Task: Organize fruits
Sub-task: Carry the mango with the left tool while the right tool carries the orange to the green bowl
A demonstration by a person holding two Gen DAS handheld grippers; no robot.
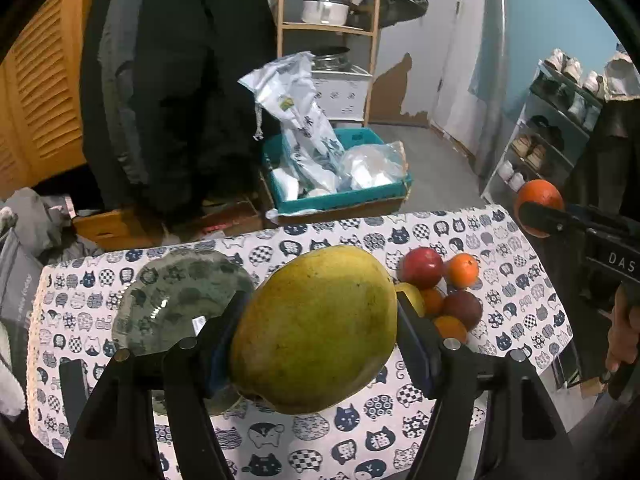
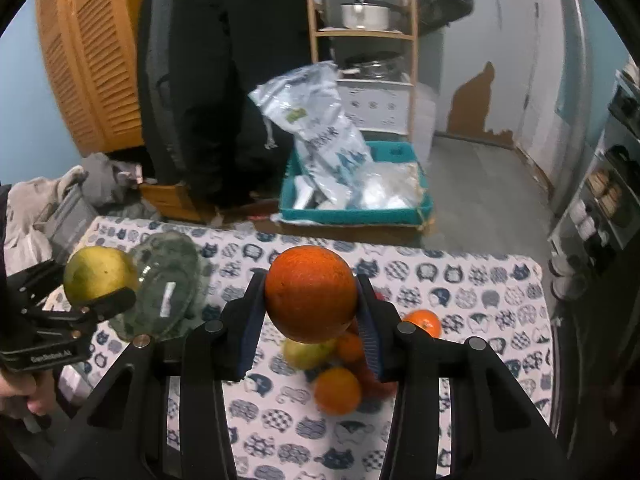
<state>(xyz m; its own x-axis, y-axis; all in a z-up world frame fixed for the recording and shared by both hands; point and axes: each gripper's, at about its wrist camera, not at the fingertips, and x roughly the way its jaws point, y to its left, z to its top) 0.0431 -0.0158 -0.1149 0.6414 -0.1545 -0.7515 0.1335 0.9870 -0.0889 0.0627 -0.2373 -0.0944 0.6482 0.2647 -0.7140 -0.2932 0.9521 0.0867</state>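
Note:
My left gripper (image 1: 320, 328) is shut on a big yellow-green mango (image 1: 316, 328) and holds it above the table, just right of the grey-green glass plate (image 1: 176, 300). My right gripper (image 2: 310, 312) is shut on a large orange (image 2: 311, 293) and holds it above the fruit pile. The pile (image 1: 444, 292) holds red plums, small oranges and a yellow fruit; in the right wrist view it (image 2: 340, 376) lies under the held orange. The right gripper with its orange (image 1: 538, 204) shows at the right of the left wrist view. The mango (image 2: 100, 276) shows at the left of the right wrist view.
The table wears a cat-print cloth (image 1: 280, 440). Beyond its far edge stand a teal box of plastic bags (image 1: 336, 176), a wooden shelf with pots (image 1: 328, 12), hanging dark coats (image 1: 180, 80) and a shoe rack (image 1: 552, 128) on the right.

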